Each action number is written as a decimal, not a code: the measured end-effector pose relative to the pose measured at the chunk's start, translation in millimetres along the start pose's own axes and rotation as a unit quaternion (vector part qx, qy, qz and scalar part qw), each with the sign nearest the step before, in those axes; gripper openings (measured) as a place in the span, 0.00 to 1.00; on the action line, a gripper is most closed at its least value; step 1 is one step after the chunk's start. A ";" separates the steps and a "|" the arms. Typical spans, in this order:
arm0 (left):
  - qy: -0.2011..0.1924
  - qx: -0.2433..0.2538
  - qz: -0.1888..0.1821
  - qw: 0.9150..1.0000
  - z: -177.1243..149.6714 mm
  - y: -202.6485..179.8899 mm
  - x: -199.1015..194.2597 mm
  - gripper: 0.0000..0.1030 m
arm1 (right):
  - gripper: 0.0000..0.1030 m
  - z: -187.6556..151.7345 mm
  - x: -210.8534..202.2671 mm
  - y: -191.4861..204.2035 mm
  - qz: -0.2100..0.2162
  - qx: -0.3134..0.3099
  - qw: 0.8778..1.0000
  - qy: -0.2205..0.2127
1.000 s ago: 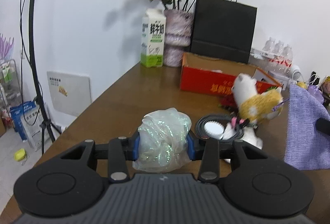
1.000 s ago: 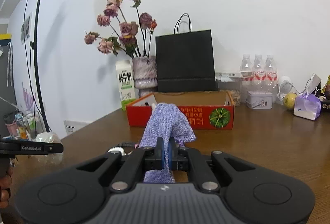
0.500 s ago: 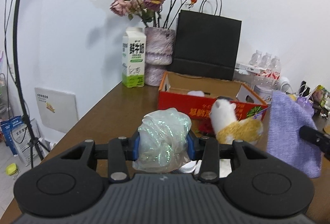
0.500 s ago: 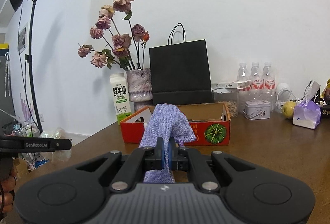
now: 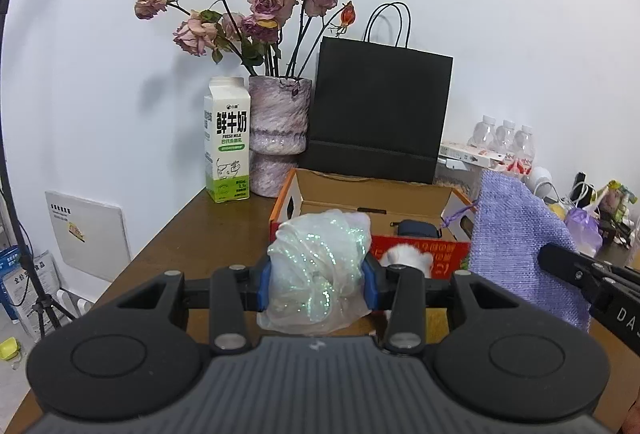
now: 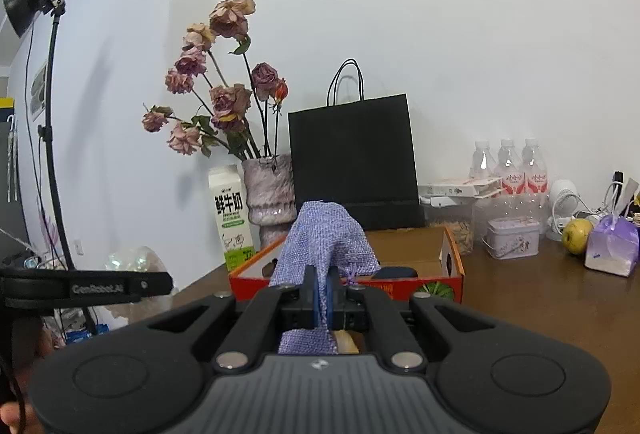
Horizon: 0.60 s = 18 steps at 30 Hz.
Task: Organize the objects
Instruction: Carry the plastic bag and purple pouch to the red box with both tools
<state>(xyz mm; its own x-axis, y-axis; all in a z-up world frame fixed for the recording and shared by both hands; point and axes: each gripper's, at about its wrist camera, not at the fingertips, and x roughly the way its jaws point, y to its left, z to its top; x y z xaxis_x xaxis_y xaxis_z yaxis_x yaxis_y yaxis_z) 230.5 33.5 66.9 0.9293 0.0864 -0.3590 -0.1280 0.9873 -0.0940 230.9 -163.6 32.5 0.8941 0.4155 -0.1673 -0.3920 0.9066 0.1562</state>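
My left gripper [image 5: 316, 280] is shut on a crumpled iridescent plastic bag [image 5: 318, 266], held in the air in front of an open red cardboard box [image 5: 424, 248]. My right gripper [image 6: 323, 296] is shut on a purple woven pouch [image 6: 326, 238], which hangs over its closed jaws; the same pouch [image 5: 520, 246] shows at the right of the left wrist view. A dark blue case [image 5: 416, 227] lies inside the box. The white top of a plush toy [image 5: 406, 256] peeks out just below the box front, mostly hidden by my left gripper.
Behind the box stand a milk carton [image 5: 227, 146], a vase of dried roses [image 5: 278, 138] and a black paper bag [image 5: 378, 118]. Water bottles [image 6: 508, 170], a tin [image 6: 512, 236], an apple [image 6: 576, 230] and a purple gift bag [image 6: 610, 244] crowd the brown table's [image 6: 540, 298] right side.
Both grippers have risen and moved toward the red box with their loads. The plush toy and the coiled cable on the table have dropped out of sight below the left gripper.
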 end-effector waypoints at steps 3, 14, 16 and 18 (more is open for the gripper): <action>0.003 -0.010 -0.003 1.000 9.2 -4.7 12.2 0.41 | 0.02 6.5 13.3 -1.2 -0.002 0.015 1.000 -0.004; -0.006 -0.041 0.010 0.999 31.6 -16.9 59.7 0.41 | 0.02 26.6 67.2 -6.0 -0.015 0.042 0.999 -0.022; -0.004 -0.044 0.014 0.999 34.2 -16.4 68.6 0.41 | 0.02 27.0 77.4 -9.8 -0.017 0.049 0.998 -0.023; -0.003 -0.047 0.020 0.999 38.2 -15.2 76.4 0.41 | 0.02 28.1 87.5 -14.2 -0.016 0.059 0.998 -0.022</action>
<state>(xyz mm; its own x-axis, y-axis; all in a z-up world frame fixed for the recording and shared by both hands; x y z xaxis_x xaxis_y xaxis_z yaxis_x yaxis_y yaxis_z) 316.7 30.2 76.4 0.9246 0.1261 -0.3595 -0.1963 0.9664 -0.1658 320.8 -142.1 43.0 0.9157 0.3798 -0.1309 -0.3366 0.9032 0.2663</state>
